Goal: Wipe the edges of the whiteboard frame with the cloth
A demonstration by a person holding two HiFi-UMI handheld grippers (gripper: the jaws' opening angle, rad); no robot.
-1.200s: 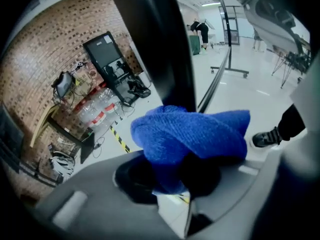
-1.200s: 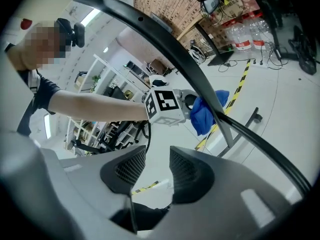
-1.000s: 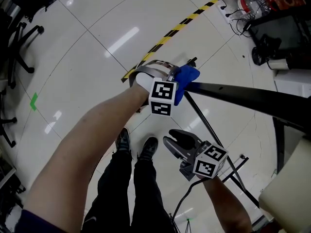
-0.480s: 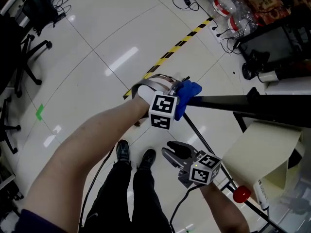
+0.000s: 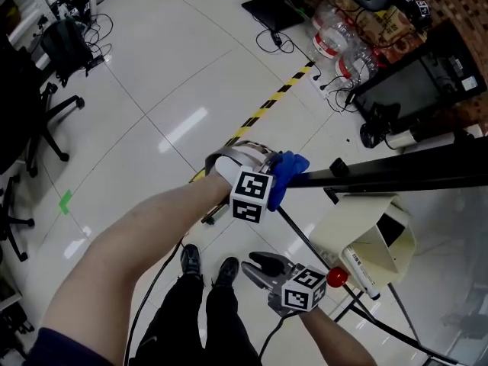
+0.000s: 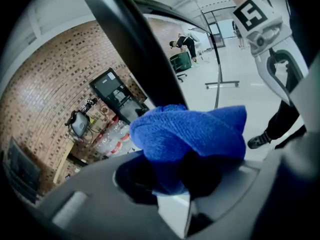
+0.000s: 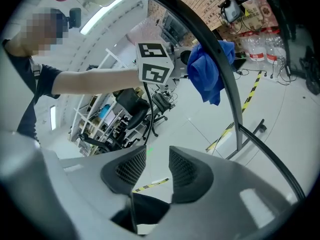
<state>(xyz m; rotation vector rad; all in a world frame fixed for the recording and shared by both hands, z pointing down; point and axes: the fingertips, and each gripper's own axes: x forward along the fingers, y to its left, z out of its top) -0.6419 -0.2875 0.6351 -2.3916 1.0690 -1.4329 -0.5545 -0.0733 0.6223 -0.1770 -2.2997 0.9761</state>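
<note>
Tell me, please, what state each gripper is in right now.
Left gripper: shut on the blue cloth.
Right gripper: open, nothing between its jaws.

In the head view the cloth [image 5: 288,172] sat between the jaws of the left gripper [image 5: 273,172], touching the near end of the whiteboard frame [image 5: 396,175], whose bar ran off to the right. The right gripper [image 5: 255,265] was below it, nearer the person's shoes [image 5: 191,259] and apart from the bar, with nothing between its jaws. A folded sheet [image 5: 374,231] with a marker [image 5: 358,269] at its lower edge lay under the bar to the right. Behind the frame a tape line [image 5: 267,109] crossed the floor, with bottles [image 5: 332,40] and a monitor [image 5: 412,86] beyond it and a chair [image 5: 38,105] far left.
</note>
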